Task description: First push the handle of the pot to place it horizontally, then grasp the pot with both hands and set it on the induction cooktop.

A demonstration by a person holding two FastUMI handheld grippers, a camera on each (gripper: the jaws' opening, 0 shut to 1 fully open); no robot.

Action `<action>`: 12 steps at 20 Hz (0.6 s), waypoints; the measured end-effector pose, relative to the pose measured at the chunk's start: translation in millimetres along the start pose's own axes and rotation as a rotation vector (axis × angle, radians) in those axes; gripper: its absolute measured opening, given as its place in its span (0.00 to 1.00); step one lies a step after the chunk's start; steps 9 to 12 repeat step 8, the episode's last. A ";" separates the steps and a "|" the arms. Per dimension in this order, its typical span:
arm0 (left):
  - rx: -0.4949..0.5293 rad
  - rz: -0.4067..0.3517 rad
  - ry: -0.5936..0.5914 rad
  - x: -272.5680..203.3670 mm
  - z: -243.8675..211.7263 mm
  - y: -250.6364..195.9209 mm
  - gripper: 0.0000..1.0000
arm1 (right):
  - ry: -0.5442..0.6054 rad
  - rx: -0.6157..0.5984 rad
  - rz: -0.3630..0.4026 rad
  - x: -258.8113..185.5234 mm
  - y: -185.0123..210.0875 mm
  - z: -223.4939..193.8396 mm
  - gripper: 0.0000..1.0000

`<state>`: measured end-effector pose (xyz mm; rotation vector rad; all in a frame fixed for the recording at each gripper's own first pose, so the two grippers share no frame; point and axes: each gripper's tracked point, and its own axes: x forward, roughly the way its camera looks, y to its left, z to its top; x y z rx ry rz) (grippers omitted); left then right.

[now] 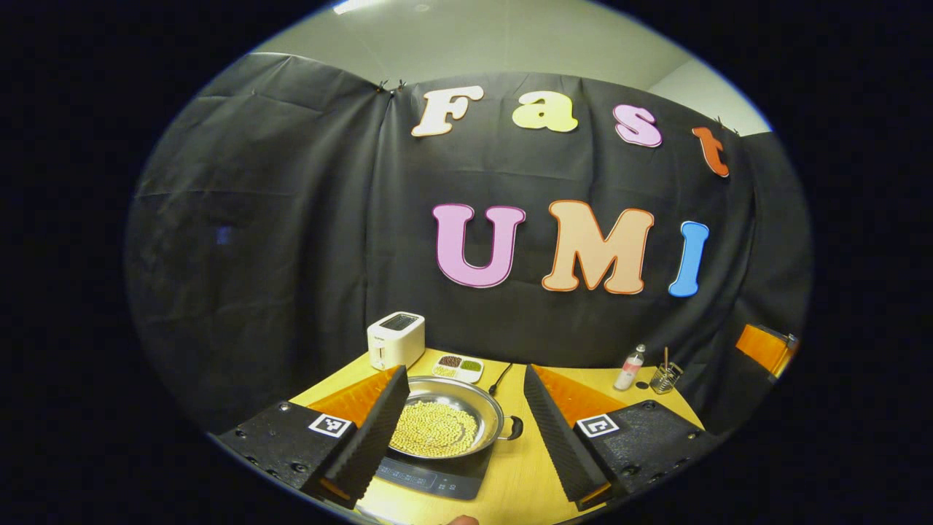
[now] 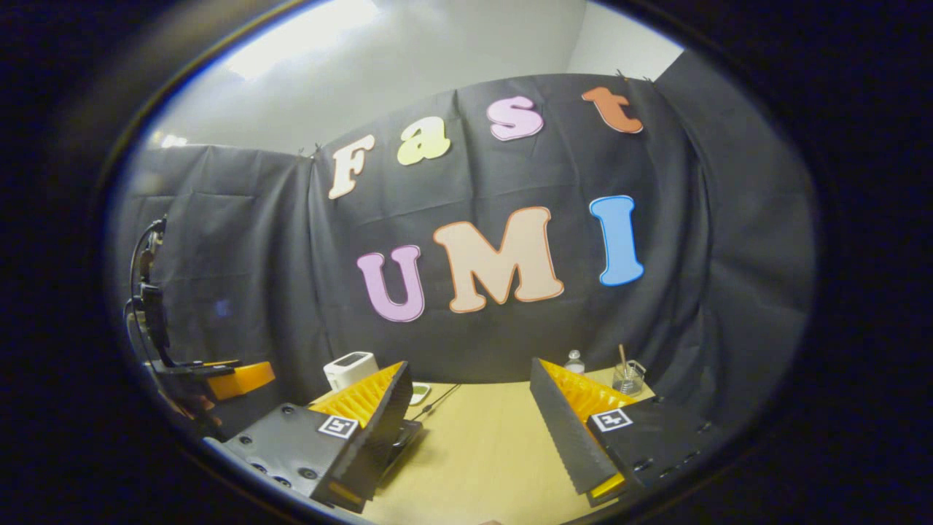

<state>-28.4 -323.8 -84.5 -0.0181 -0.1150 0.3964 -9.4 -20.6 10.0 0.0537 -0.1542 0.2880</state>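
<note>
A shallow steel pot [image 1: 446, 417] holding pale round beans sits on the black induction cooktop [image 1: 437, 477] near the table's front. Its small black side handle [image 1: 514, 428] points right; the pot's left side is hidden behind my left finger. My left gripper [image 1: 463, 373] hovers open in front of and above the pot, touching nothing. In the right gripper view, my right gripper [image 2: 469, 367] is open over bare tabletop, with a corner of the cooktop [image 2: 405, 436] showing past its left finger. The left gripper [image 2: 219, 379] hangs at that view's far left.
On the wooden table [image 1: 525, 467] a white toaster [image 1: 396, 339] stands at the back left, beside a small divided dish [image 1: 459, 367]. A black cable [image 1: 500, 379] runs behind the pot. A bottle [image 1: 630, 368] and a glass [image 1: 665, 378] stand back right.
</note>
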 end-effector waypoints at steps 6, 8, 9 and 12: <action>0.071 0.009 -0.077 -32.4 16.9 -20.0 0.96 | -0.037 -0.042 0.043 -25.3 5.6 9.1 0.91; 0.085 0.026 -0.092 -40.3 19.3 -19.6 0.96 | -0.044 -0.055 0.054 -31.2 8.7 10.0 0.91; 0.085 0.026 -0.092 -40.3 19.3 -19.6 0.96 | -0.044 -0.055 0.054 -31.2 8.7 10.0 0.91; 0.085 0.026 -0.092 -40.3 19.3 -19.6 0.96 | -0.044 -0.055 0.054 -31.2 8.7 10.0 0.91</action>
